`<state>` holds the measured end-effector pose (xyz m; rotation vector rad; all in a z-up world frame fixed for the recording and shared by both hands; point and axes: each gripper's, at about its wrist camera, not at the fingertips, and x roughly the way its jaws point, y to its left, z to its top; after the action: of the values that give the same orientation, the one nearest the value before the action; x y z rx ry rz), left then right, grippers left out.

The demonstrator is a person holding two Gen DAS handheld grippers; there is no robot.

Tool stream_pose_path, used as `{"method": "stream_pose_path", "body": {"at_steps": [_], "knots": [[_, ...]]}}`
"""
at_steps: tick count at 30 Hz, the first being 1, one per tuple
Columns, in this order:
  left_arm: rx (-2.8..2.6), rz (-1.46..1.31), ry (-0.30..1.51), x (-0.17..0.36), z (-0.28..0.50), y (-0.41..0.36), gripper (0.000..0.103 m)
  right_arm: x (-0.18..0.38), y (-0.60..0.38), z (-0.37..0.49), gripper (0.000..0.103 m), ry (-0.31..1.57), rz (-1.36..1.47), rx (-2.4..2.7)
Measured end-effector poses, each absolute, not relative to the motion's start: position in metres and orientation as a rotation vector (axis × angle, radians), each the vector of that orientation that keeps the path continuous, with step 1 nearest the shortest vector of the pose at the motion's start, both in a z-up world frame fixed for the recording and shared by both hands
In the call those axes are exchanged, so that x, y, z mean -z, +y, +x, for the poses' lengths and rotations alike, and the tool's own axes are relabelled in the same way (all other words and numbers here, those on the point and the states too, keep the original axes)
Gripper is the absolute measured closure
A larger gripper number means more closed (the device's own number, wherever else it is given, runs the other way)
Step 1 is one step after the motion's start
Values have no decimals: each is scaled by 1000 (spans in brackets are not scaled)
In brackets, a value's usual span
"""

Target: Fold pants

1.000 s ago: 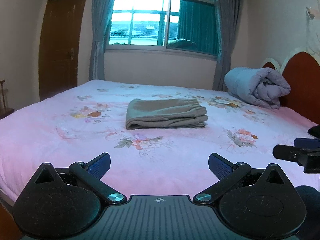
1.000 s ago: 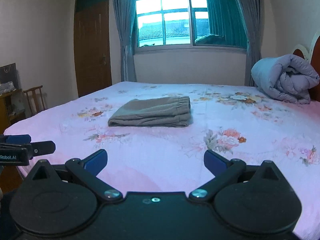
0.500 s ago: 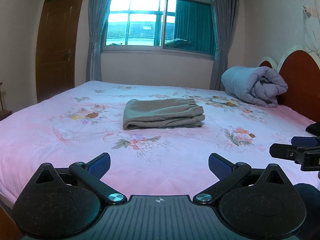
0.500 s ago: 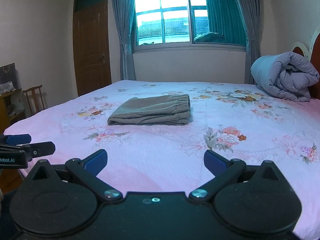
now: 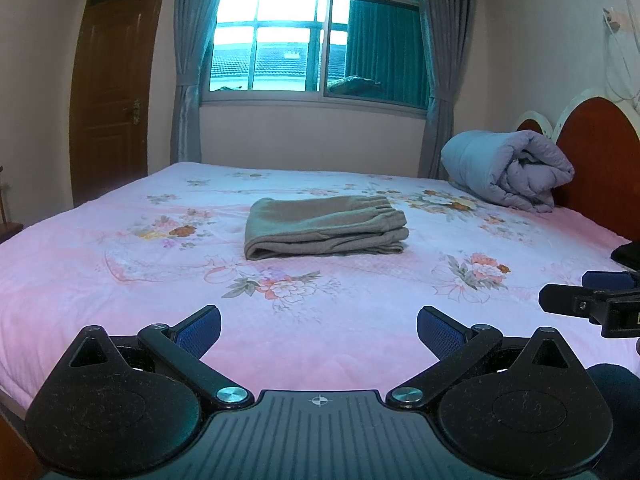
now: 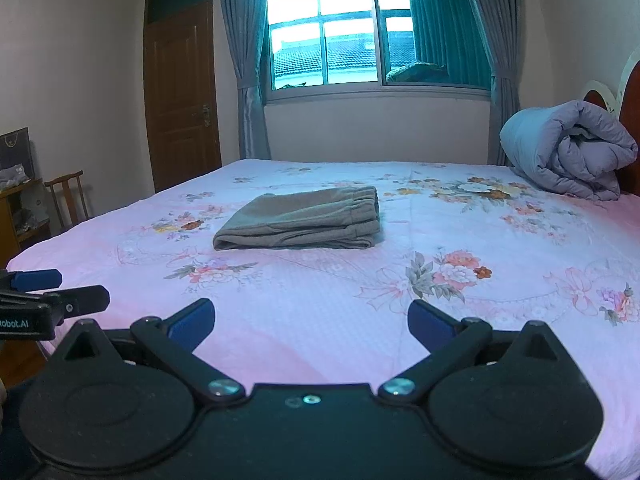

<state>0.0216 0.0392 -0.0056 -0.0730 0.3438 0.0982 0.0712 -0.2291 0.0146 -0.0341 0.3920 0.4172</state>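
Note:
The grey-brown pants (image 5: 326,226) lie folded into a neat stack in the middle of the pink floral bed (image 5: 120,280); they also show in the right wrist view (image 6: 300,218). My left gripper (image 5: 319,326) is open and empty, held back near the bed's near edge, well short of the pants. My right gripper (image 6: 311,322) is open and empty too, at the same distance. Each gripper shows at the side of the other's view: the right one (image 5: 592,300), the left one (image 6: 44,300).
A rolled grey-blue duvet (image 5: 508,170) lies at the back right against the red headboard (image 5: 596,160). A wooden door (image 6: 180,92) and a wooden chair (image 6: 66,196) stand to the left. A curtained window (image 5: 316,40) is behind the bed.
Both grippers have drawn back slightly and tilted, so the pants sit a little lower in view. Both stay open and the pants have not moved.

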Motion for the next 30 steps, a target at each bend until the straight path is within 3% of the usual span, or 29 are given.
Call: {"method": "stream_pose_path", "body": {"at_steps": [30], "knots": [[-90, -67, 340, 6, 22, 38, 0, -15, -230, 71, 6, 397, -37, -416]]}}
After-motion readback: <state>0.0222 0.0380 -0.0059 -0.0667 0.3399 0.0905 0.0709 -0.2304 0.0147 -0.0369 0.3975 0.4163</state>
